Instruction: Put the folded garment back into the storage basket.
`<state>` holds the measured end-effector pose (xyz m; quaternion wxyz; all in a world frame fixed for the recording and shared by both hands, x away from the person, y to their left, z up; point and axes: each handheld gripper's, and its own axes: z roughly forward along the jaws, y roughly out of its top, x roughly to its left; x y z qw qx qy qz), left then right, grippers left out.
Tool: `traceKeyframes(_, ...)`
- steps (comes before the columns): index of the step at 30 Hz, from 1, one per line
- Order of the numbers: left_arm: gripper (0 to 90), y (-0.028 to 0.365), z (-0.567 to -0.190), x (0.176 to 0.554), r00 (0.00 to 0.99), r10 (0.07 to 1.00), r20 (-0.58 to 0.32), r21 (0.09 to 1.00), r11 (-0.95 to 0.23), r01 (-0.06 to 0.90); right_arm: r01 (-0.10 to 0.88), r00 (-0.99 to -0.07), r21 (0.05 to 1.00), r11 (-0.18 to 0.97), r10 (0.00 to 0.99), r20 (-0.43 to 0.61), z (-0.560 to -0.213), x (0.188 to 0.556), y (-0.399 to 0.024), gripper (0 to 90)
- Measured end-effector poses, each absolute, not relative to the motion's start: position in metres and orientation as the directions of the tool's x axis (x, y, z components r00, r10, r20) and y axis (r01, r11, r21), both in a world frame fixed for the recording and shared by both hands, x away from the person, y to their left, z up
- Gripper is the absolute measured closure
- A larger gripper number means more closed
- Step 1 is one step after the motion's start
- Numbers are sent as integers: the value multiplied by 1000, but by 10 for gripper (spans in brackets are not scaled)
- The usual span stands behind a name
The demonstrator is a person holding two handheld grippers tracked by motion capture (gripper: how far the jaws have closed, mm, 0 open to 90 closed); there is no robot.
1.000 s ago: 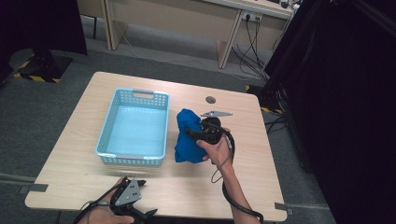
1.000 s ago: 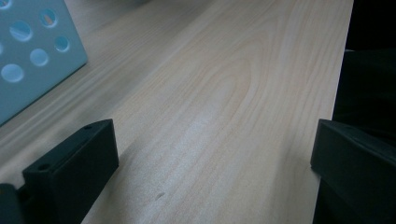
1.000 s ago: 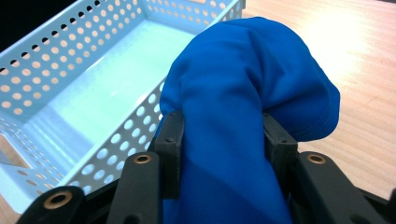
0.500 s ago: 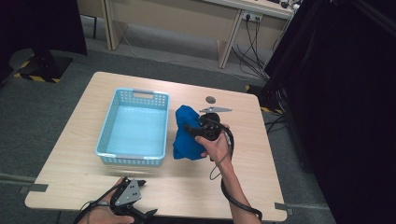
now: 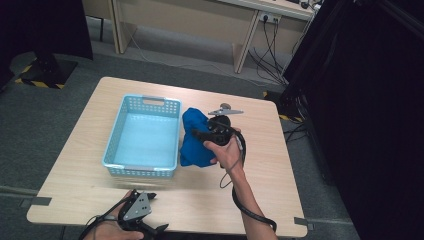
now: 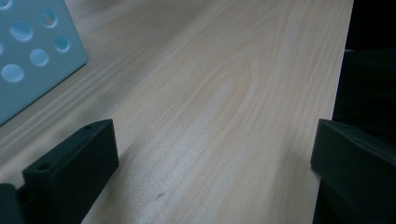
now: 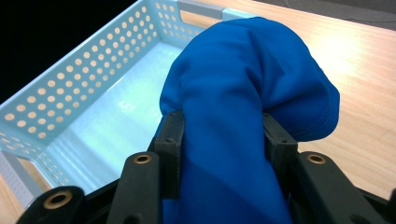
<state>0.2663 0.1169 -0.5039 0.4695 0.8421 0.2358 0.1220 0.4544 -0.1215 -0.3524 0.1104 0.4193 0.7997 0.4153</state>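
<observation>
Right gripper (image 5: 200,135): clamping a bunched fold of the blue cloth (image 5: 194,140), jaws pressing it from both sides; since a second ago it is lifting slightly and edging toward the basket.
Blue cloth: hanging from the jaws just beside the right wall of the light blue basket (image 5: 116,145), its lower part apparently touching the table (image 5: 280,165).
Basket: sitting empty.
Left gripper (image 5: 150,225): resting at the near table edge, jaws spread with nothing between them.
Meaning: the cloth is probably heading into the basket next.
</observation>
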Motion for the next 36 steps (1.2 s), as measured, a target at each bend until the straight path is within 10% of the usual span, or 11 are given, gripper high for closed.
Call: traceKeyframes(36,0,117,-504,266,860,510,-16,849,-447,281,587,-647,743,322,738,191,-337,471,-65,594)
